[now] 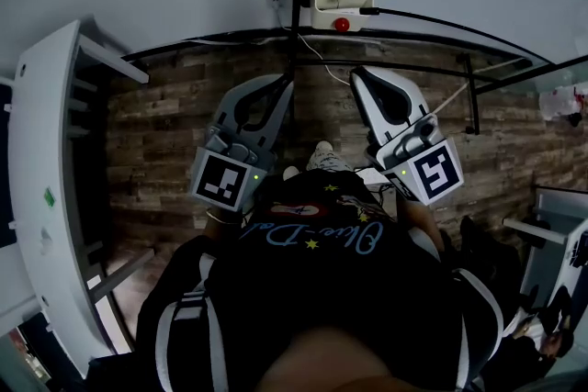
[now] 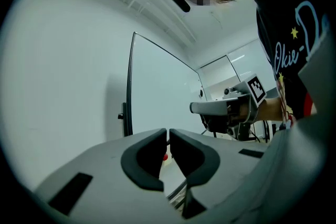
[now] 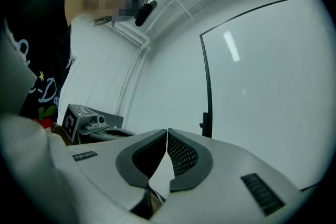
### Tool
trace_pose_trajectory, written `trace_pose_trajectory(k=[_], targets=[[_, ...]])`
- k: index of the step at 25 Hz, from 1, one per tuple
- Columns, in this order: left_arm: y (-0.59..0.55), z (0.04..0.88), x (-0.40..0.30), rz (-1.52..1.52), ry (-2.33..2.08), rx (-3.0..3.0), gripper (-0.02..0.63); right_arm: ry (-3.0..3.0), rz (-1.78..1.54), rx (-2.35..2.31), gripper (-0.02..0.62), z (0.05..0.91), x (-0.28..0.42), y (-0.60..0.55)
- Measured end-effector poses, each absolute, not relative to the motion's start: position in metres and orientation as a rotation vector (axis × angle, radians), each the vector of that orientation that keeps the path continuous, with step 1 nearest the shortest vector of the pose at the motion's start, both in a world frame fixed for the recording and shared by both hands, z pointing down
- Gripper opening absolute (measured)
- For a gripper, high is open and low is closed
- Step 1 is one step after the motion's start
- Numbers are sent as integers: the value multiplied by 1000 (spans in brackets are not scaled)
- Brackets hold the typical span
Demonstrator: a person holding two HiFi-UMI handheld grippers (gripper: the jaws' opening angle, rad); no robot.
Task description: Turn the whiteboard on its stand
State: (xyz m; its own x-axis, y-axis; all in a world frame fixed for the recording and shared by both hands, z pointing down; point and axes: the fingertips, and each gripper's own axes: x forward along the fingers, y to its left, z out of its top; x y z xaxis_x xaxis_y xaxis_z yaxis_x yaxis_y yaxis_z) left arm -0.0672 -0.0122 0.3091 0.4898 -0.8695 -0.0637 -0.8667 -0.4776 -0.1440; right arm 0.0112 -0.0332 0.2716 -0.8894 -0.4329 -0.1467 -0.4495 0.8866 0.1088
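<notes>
Two hand-held grippers, left gripper (image 2: 168, 136) and right gripper (image 3: 167, 134), jaws of both closed on nothing, one marker cube (image 1: 227, 181) on each, one whiteboard (image 2: 157, 92) upright ahead of both, "Okie-" on black shirt (image 2: 302, 29)

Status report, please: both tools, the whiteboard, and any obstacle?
Left tool shut, empty. Right tool shut, empty. Whiteboard upright ahead, neither tool touching it. No obstacle seen.

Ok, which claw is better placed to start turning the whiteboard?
Left, by a little. In the head view the left claw seems to reach closer to the whiteboard edge than the right claw. Both are shut and empty, so either must open first.
</notes>
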Motion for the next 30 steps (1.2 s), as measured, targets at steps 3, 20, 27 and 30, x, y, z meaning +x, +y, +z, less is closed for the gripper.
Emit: trace_pose_trajectory(k=[3,20,27,30], targets=[[-16,312,-78,-37,1563,-2560,35,2942,215,-664,28,271,5,-43],[-100,300,-78,-91,1603,-2513,35,2896,225,-535,51,259,-6,-128],[-139,300,-72,-79,1616,-2506,35,2900,251,-483,55,257,-7,-159],[-150,301,-72,-90,1635,-2487,35,2899,252,-461,55,257,-6,-169]])
